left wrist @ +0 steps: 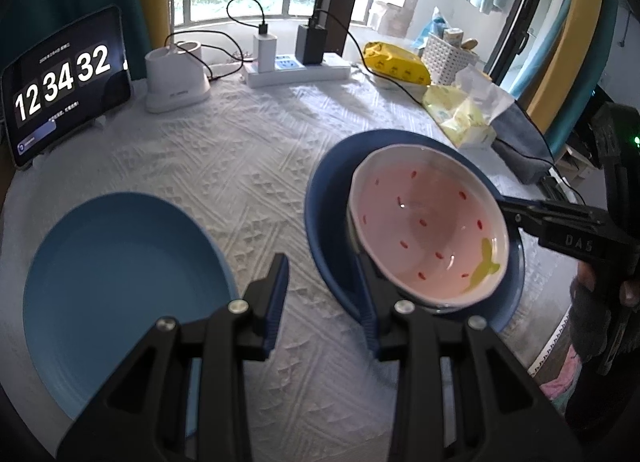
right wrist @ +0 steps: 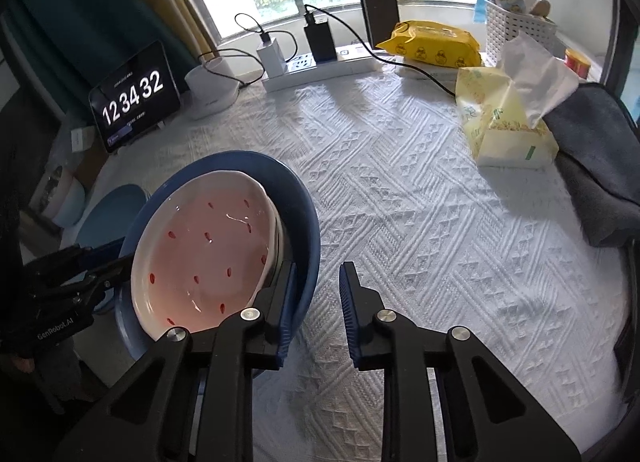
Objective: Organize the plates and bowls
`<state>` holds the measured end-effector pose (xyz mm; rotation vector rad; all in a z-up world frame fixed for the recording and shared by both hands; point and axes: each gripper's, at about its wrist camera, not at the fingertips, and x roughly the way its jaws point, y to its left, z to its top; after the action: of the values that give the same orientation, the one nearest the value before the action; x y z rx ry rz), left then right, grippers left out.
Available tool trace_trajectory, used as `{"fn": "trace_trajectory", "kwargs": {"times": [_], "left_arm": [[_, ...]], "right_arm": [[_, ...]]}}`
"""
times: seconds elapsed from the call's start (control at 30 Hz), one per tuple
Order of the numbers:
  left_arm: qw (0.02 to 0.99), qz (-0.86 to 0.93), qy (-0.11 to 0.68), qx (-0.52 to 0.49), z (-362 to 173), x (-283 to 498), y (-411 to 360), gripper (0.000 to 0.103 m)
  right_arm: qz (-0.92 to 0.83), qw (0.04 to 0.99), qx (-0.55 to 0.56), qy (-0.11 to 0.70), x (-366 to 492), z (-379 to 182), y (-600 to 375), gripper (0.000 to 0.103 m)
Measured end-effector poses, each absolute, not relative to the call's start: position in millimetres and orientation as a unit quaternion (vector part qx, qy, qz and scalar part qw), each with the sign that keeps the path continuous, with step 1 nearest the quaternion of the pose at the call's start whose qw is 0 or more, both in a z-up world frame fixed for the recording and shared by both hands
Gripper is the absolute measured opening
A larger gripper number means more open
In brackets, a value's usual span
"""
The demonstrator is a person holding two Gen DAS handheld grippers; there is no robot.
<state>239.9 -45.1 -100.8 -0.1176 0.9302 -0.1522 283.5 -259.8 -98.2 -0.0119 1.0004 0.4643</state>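
Together, the left gripper [left wrist: 324,302] and right gripper [right wrist: 318,308] stand at the dark blue plate [left wrist: 324,198], each with jaws parted and nothing pinched — one finger of each lies against the plate's rim, the other over bare tabletop [right wrist: 420,190]. On that plate rests the pink bowl [left wrist: 428,222] with red flecks. Well to its left lies a light blue plate [left wrist: 120,282].

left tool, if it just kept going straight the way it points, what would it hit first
Most likely the bare white tablecloth between the light blue plate and the dark blue plate. The left tool points down into that gap; its right-side finger sits near the dark plate's rim, though depth is unclear.
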Motion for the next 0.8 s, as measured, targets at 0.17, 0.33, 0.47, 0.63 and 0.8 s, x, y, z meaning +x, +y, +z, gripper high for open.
{"fn": "trace_trajectory", "kwargs": {"times": [0.17,0.33,0.47,0.63,0.8], "left_arm": [[0.898,-0.058,0.433,-0.050,-101.7,236.8,-48.0,0.035],[0.902,-0.055,0.423,-0.061,-103.3,235.4,-46.6,0.034],[0.912,-0.045,0.404,-0.055,-103.8,230.8,-50.9,0.032],[0.917,-0.032,0.393,-0.058,-104.9,229.7,-52.4,0.032],[0.921,-0.041,0.385,-0.049,-103.9,227.5,-57.0,0.020]], "right_arm": [[0.195,0.867,0.014,0.458,277.5,-101.2,-259.4,0.024],[0.194,0.867,0.043,0.456,278.4,-104.3,-263.7,0.024],[0.194,0.867,0.046,0.457,277.5,-104.7,-264.3,0.024],[0.184,0.869,0.067,0.455,276.0,-106.4,-265.3,0.024],[0.182,0.876,0.079,0.439,269.1,-105.9,-262.4,0.010]]}}
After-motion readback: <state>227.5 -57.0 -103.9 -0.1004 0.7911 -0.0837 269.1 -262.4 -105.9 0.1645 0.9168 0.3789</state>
